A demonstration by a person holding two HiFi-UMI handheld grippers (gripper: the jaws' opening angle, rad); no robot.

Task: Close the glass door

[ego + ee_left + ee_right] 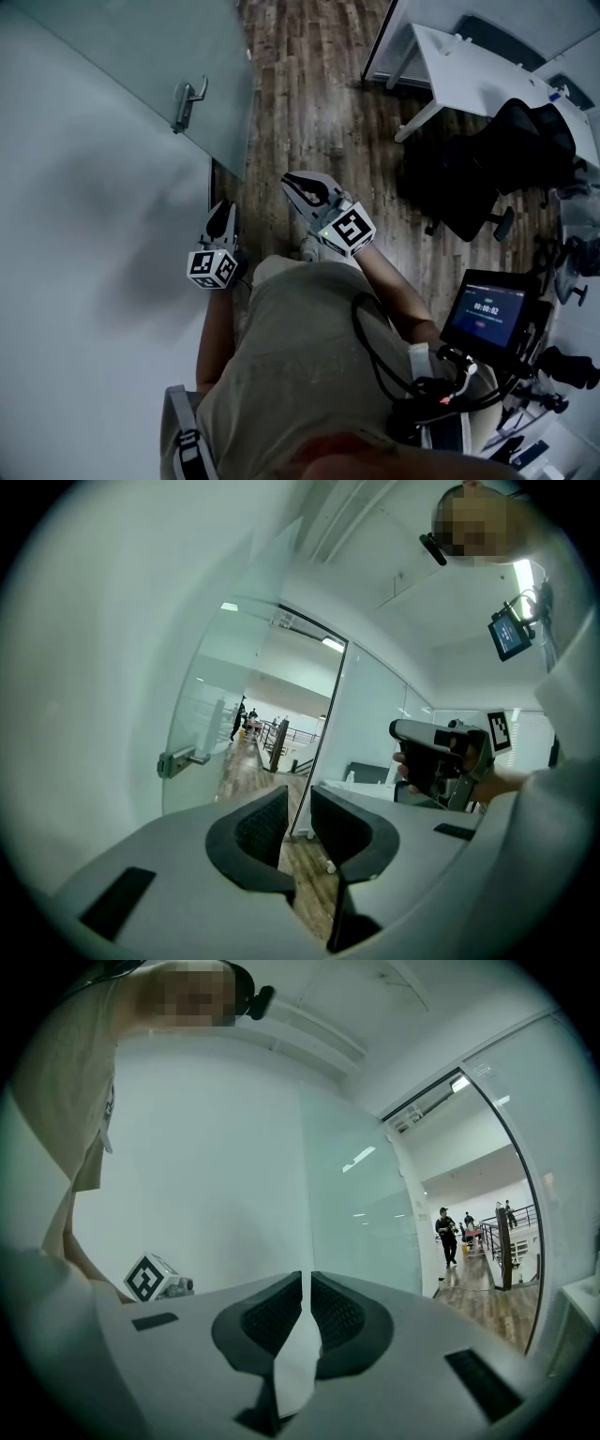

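The frosted glass door (pixel 141 56) stands ajar at the top left of the head view, its metal lever handle (pixel 187 101) facing me. My left gripper (pixel 223 214) hovers below the door's free edge, apart from it, jaws a little open and empty. My right gripper (pixel 306 190) is held to its right over the wooden floor, jaws closed to a thin slit with nothing in them. In the left gripper view the door (pixel 253 696) and handle (pixel 178 759) lie ahead to the left of my left gripper (pixel 298 803). My right gripper (pixel 307 1283) faces the glass pane (pixel 361 1194).
A plain white wall (pixel 84 244) fills the left side. A white desk (pixel 469 66) and a black office chair (pixel 497 159) stand to the right. A lit tablet screen (pixel 487 309) hangs by the person's right side. People (pixel 448 1234) walk far down the corridor.
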